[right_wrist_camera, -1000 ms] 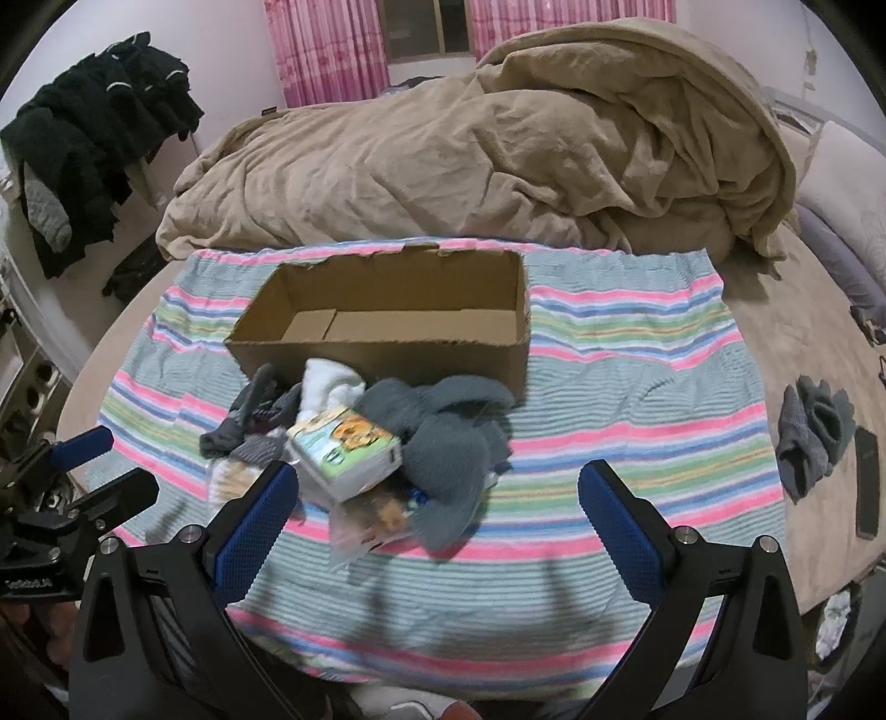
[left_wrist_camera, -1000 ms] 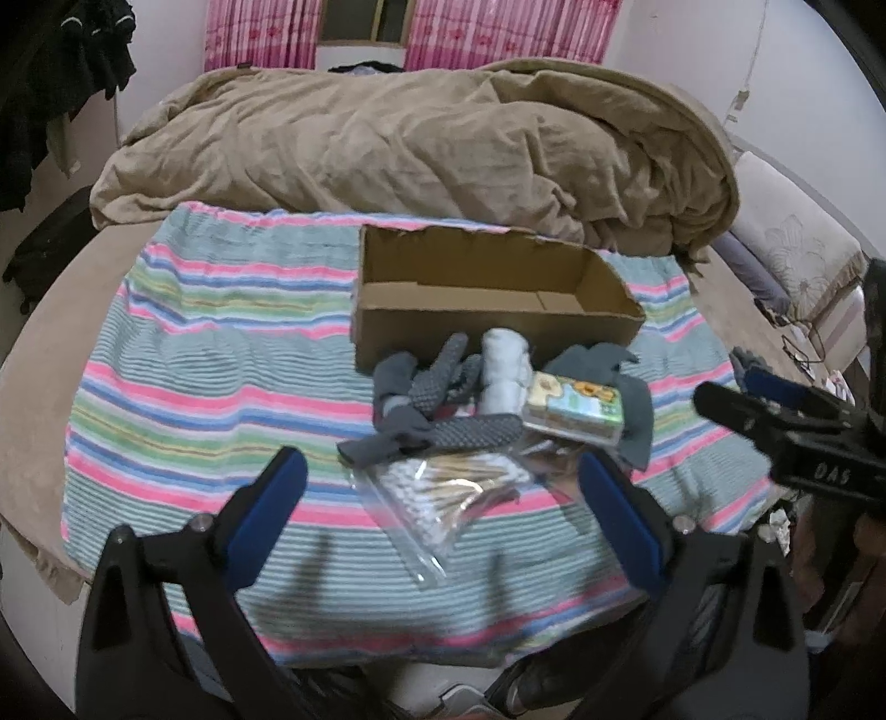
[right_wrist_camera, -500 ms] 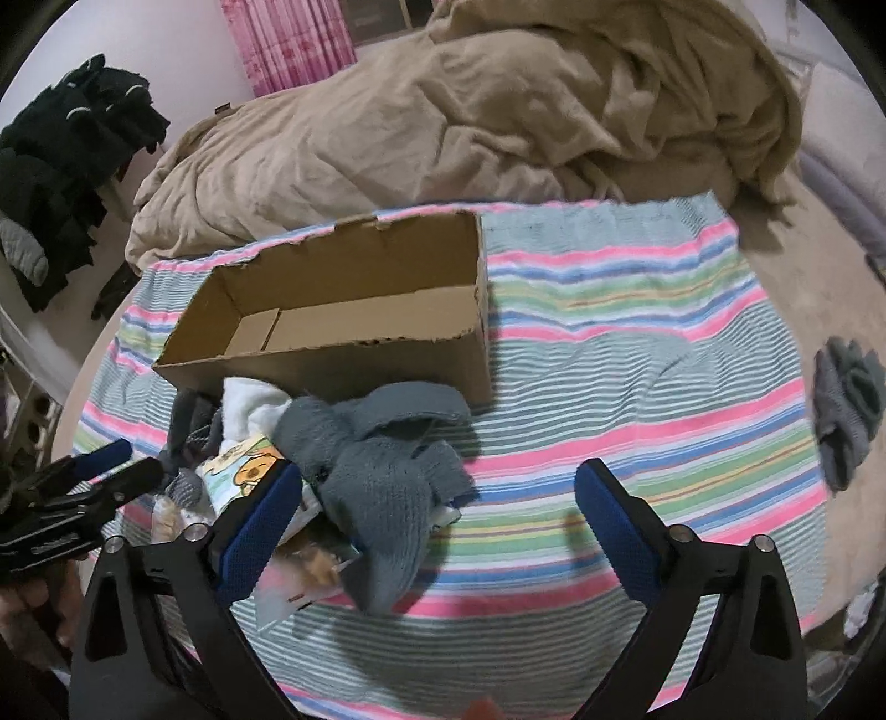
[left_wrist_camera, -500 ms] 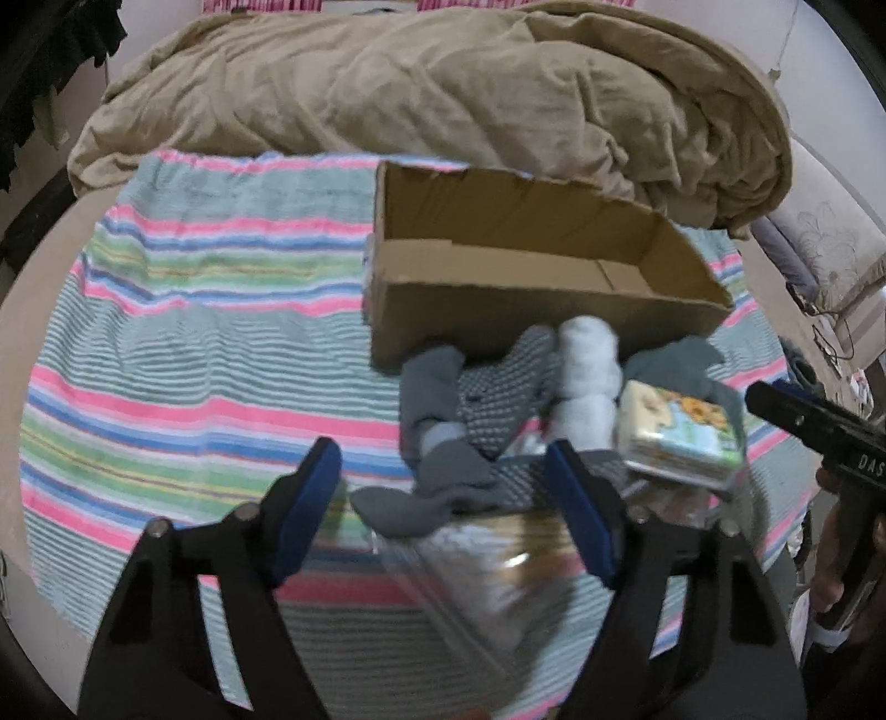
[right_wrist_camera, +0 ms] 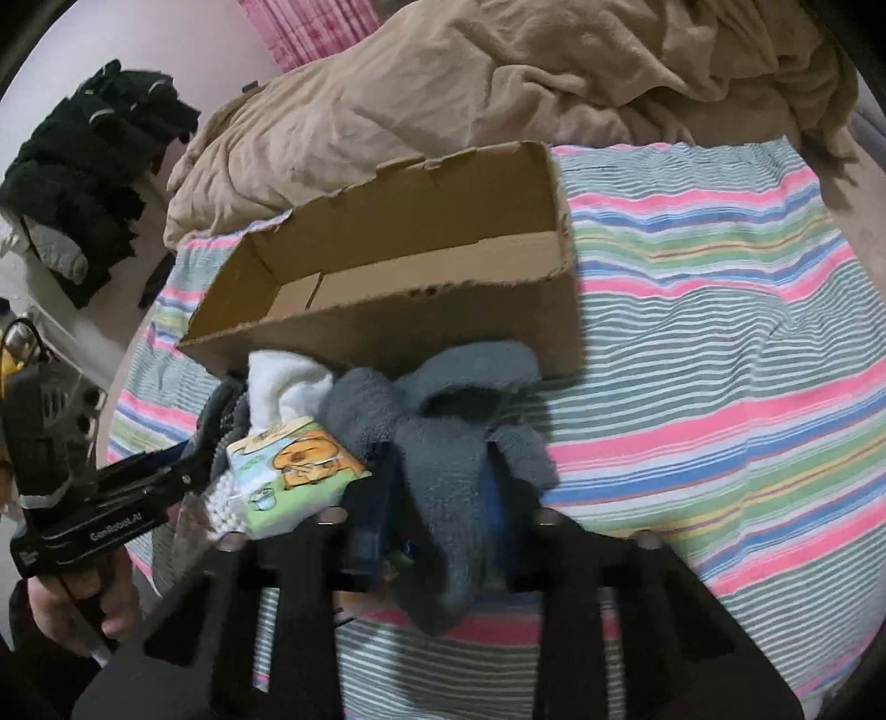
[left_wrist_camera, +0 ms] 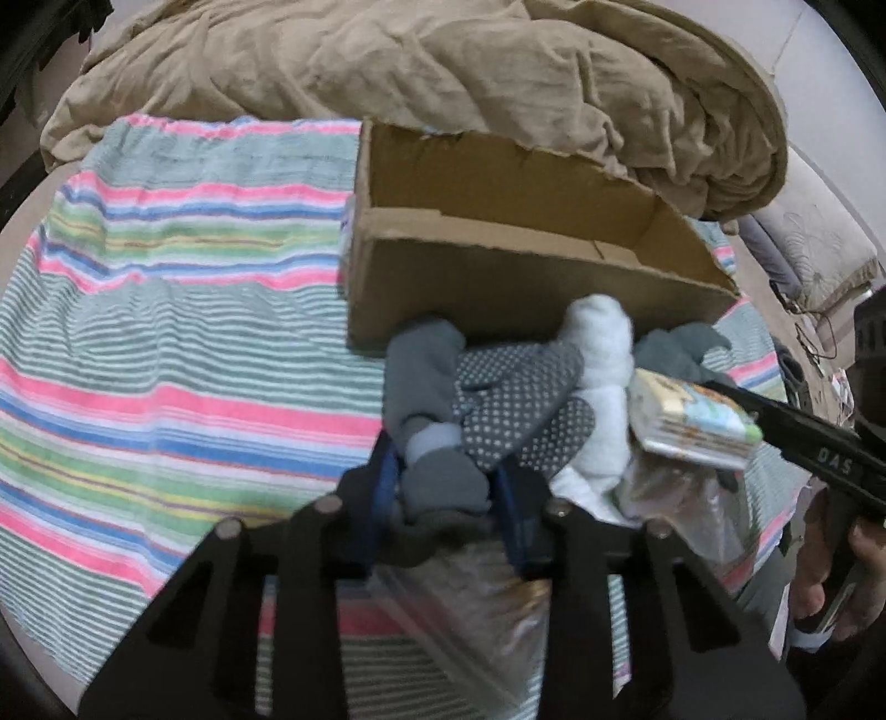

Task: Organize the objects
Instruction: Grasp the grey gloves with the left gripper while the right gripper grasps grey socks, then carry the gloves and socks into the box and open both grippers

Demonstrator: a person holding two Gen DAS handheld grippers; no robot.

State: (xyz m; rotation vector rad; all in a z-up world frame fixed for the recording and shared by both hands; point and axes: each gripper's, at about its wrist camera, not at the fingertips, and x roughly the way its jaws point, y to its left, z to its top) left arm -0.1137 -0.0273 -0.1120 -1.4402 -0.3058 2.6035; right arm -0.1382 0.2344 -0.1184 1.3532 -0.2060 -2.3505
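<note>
Left tool, wide apart a second ago, is now closing on the dotted grey sock; right tool is likewise clamping the fleecy grey sock. Both socks are lying on the striped blanket, just before the empty cardboard box, so lifting into it is likely coming next.

Rumpled tan duvet on bed, striped blanket spread flat, pink curtains, dark clothes piled left

Bed carries tan duvet, striped blanket; blanket carries cardboard box and sock pile.
</note>
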